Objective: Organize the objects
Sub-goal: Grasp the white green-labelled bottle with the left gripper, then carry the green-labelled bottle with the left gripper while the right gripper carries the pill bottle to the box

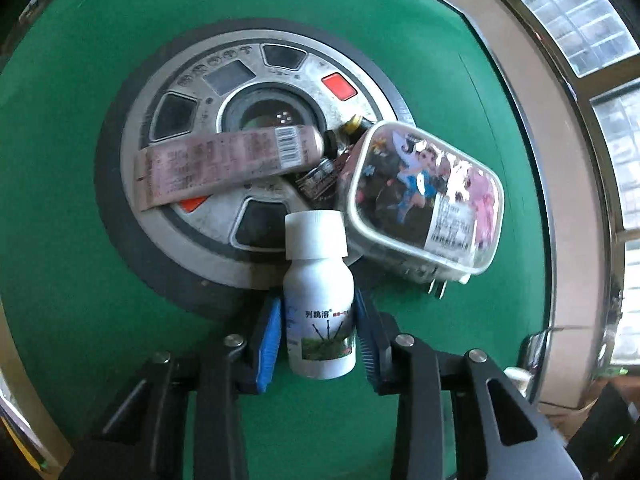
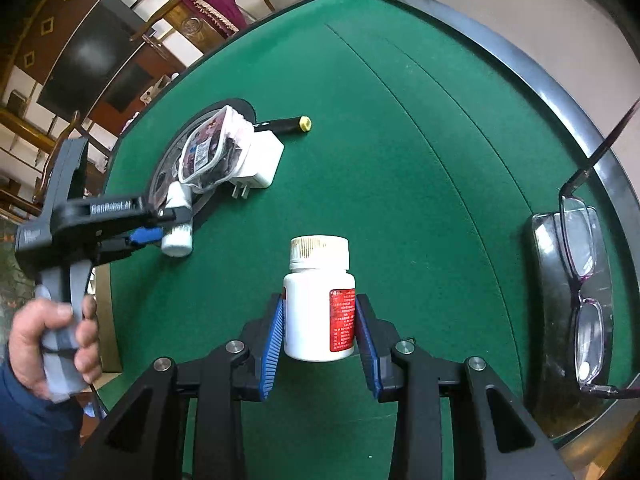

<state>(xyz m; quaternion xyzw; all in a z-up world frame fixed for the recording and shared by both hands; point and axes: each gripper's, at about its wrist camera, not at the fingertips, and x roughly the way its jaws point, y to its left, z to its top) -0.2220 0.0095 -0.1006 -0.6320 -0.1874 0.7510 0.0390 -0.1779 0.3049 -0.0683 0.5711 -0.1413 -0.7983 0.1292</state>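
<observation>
My left gripper (image 1: 318,298) is shut on a white bottle with a green picture label (image 1: 320,280), its blue pads pressing on both sides. The bottle's cap reaches over the rim of a round silver control panel (image 1: 224,248) set in the green table (image 1: 60,200). From the right wrist view, the left gripper (image 2: 176,226) and this bottle (image 2: 178,236) sit low at the panel's edge. My right gripper (image 2: 320,298) is shut on a white bottle with a red label (image 2: 316,312), held above the felt.
On the panel lie a pink tube (image 1: 216,164), a small dark bottle (image 1: 320,176) and a clear cartoon-printed box (image 1: 424,192) over a white charger plug (image 2: 260,160). A black pen with a yellow cap (image 2: 288,125) lies beyond. Glasses (image 2: 580,280) rest at the right edge. A hand (image 2: 52,340) holds the left gripper.
</observation>
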